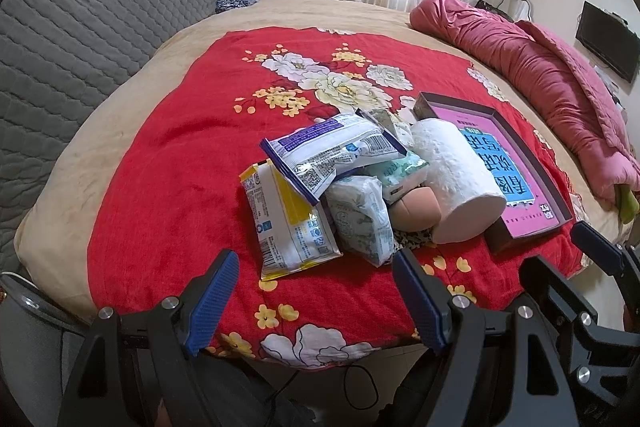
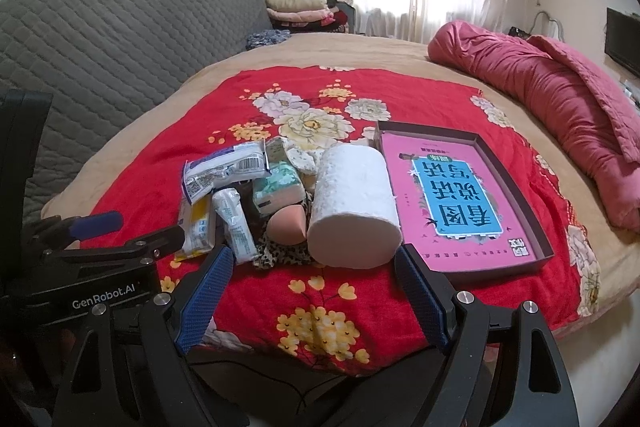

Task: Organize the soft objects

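Step in hand, by judgement: the start, nothing yet sorted. Left gripper (image 1: 316,303) and right gripper (image 2: 310,297) both hover at the near edge of the bed, jaws apart and empty. Stock, heaped in the middle of the red blanket (image 1: 160,155): paper roll (image 2: 352,207), one, lying on its side and just beside the box; soft packs, about six, some half hidden so the count is not firm, among them a blue-white pack (image 1: 324,151) on top, a yellow-white pack (image 1: 284,223) under it, a floral pack (image 1: 360,219) and a green pack (image 2: 278,187); peach sponge (image 2: 286,225), one; leopard-print cloth (image 2: 280,255), one, mostly buried. Box (image 2: 544,227), one, open and shallow, well clear of the jaws, holding only a pink printed sheet. Next move likely calls for a light grip on one loose item, carried across to the box.
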Demonstrator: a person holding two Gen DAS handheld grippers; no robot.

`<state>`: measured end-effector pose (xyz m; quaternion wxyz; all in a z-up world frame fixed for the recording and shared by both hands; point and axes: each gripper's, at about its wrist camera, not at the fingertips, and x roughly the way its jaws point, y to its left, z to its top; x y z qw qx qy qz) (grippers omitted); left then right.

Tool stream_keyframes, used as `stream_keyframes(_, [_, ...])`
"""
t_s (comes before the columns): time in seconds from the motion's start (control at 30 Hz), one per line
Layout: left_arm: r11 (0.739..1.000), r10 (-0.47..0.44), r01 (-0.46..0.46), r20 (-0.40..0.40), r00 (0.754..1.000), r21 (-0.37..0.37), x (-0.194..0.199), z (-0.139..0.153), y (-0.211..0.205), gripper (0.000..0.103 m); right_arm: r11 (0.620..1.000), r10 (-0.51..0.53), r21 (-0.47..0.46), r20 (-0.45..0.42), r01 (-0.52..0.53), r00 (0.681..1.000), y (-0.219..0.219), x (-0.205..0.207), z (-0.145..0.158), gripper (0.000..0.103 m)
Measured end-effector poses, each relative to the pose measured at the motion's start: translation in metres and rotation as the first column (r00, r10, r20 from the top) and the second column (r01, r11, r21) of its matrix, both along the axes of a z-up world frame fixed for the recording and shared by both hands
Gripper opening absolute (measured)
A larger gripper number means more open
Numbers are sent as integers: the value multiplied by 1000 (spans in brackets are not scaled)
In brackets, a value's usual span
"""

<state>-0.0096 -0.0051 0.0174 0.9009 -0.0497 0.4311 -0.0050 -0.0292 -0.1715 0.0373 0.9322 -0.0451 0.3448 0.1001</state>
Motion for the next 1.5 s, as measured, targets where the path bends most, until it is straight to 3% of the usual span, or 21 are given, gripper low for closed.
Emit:
stream_keyframes(0.4, [1000, 15, -15, 2, 1000, -17, 7, 0, 10, 78, 999, 48, -9, -12, -49, 999, 9, 2, -6, 84])
stream_keyframes(0.63, [999, -2, 3, 16, 1000, -54, 35, 7, 23, 78, 997, 73, -11, -34, -73, 997, 13, 10, -13, 84])
stream_keyframes(0.83, [991, -106, 106, 6, 994, -83, 69, 1, 26, 78, 995, 94, -6, -70, -95, 993, 16, 19, -23, 84])
stream_keyframes(1.13, [950, -305, 304, 8, 952, 73, 109, -8, 12, 78, 993, 114, 0, -103, -115, 988, 23, 31, -34, 84])
stream_keyframes(1.3, [930, -358, 360, -37, 933, 68, 120, -24, 8, 78, 987, 159, -2, -123, -160, 980, 38, 41, -42, 84])
stream_keyframes(1.5, [933, -359, 359, -52, 932, -3, 128, -38, 17, 78, 978, 204, -16, -144, -208, 968, 62, 62, -62, 84])
